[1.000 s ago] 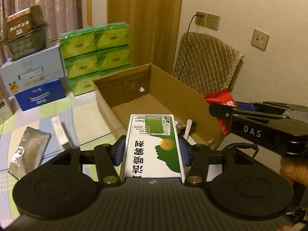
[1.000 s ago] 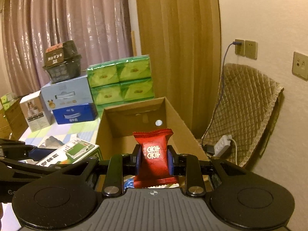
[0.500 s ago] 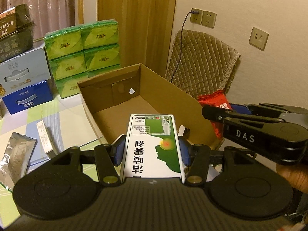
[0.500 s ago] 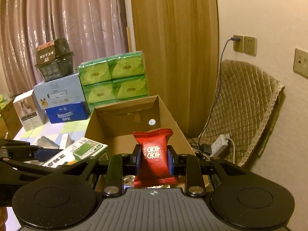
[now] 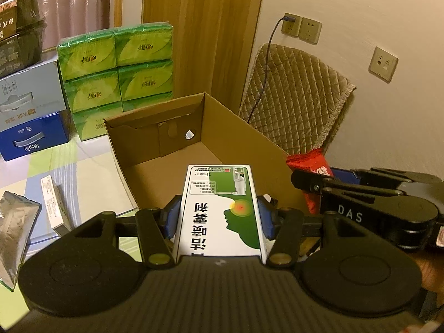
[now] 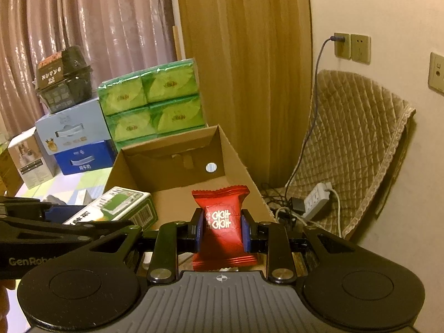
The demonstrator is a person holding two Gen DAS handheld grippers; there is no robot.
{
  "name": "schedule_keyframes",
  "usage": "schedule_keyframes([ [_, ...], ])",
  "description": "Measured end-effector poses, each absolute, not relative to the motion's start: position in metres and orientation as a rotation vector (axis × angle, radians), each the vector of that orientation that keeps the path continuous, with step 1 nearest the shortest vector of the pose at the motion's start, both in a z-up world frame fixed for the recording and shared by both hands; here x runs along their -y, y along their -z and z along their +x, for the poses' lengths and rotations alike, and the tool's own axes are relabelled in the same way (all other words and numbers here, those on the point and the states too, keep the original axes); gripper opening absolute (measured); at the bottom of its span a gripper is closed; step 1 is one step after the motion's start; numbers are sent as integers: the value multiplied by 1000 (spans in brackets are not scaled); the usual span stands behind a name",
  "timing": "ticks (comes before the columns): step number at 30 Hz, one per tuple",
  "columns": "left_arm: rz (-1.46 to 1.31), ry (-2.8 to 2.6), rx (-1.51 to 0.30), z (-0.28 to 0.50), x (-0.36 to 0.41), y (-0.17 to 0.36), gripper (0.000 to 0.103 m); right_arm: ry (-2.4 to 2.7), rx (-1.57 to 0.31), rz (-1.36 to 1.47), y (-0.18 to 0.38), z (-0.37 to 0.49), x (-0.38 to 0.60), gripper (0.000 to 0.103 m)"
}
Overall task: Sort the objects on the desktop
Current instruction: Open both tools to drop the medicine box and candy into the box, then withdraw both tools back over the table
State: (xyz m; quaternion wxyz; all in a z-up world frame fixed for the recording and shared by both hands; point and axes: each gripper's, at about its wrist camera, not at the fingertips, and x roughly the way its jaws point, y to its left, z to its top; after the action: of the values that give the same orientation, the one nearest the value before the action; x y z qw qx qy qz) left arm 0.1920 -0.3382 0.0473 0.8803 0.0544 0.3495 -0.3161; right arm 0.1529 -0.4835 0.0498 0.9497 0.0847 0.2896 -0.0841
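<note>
The left gripper (image 5: 219, 216) is held up over the near edge of the cardboard box (image 5: 236, 136), pointing fwd into it. Its two blue pads pinch the sides of a white and green medicine box (image 5: 219, 208), which lies flat, label up. The right gripper (image 6: 222, 230) sits just beside it on the right, also over the box, level w/ it. It squeezes a small red candy pack (image 6: 222, 222) standing upright between its pads.

The cardboard box is open on top (a small round hole shows in its far wall). On the table (image 5: 91, 166) to the left lie a silver pouch (image 5: 14, 233) and a small white box (image 5: 52, 202). Green tissue packs (image 5: 116, 72) stand behind.

The bottom end of the medicine box is hidden by the gripper body. The silver pouch is cut off at the frame edge. The print on the small white box is too tiny to read.
</note>
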Motion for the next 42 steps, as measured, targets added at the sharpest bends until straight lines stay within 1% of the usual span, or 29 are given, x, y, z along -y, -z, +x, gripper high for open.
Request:
schedule_keyframes([
  [2, 99, 663, -734, 197, 341, -45, 51, 175, -591, 177, -49, 155, 485, 24],
  [4, 88, 661, -732, 201, 342, -44, 55, 177, -593, 182, -48, 157, 486, 24],
  [14, 52, 584, -709, 202, 307, -46, 56, 142, -595, 219, -46, 169, 479, 24],
  [16, 47, 574, -709, 200, 300, -46, 58, 116, -594, 242, -47, 173, 477, 29],
  [18, 38, 568, -715, 199, 292, -45, 58, 118, -582, 256, -49, 173, 477, 47],
  [26, 9, 524, -719, 183, 259, -43, 61, 134, -568, 283, -56, 153, 473, 55],
  [29, 0, 502, -718, 175, 246, -44, 67, 129, -569, 298, -58, 140, 467, 60],
  [33, -9, 474, -719, 162, 226, -46, 69, 109, -570, 309, -62, 123, 450, 66],
  [34, -10, 468, -718, 159, 221, -47, 72, 103, -569, 313, -63, 118, 445, 67],
  [35, -11, 462, -716, 155, 217, -49, 75, 96, -568, 318, -65, 113, 439, 71],
  [36, -10, 457, -712, 150, 212, -50, 81, 88, -567, 320, -66, 110, 433, 76],
  [37, -8, 453, -705, 145, 206, -51, 86, 76, -564, 316, -68, 104, 426, 78],
  [41, 5, 414, -698, 126, 178, -53, 89, 32, -566, 295, -73, 90, 396, 87],
  [42, -1, 400, -698, 121, 169, -53, 92, 24, -569, 294, -74, 87, 389, 89],
])
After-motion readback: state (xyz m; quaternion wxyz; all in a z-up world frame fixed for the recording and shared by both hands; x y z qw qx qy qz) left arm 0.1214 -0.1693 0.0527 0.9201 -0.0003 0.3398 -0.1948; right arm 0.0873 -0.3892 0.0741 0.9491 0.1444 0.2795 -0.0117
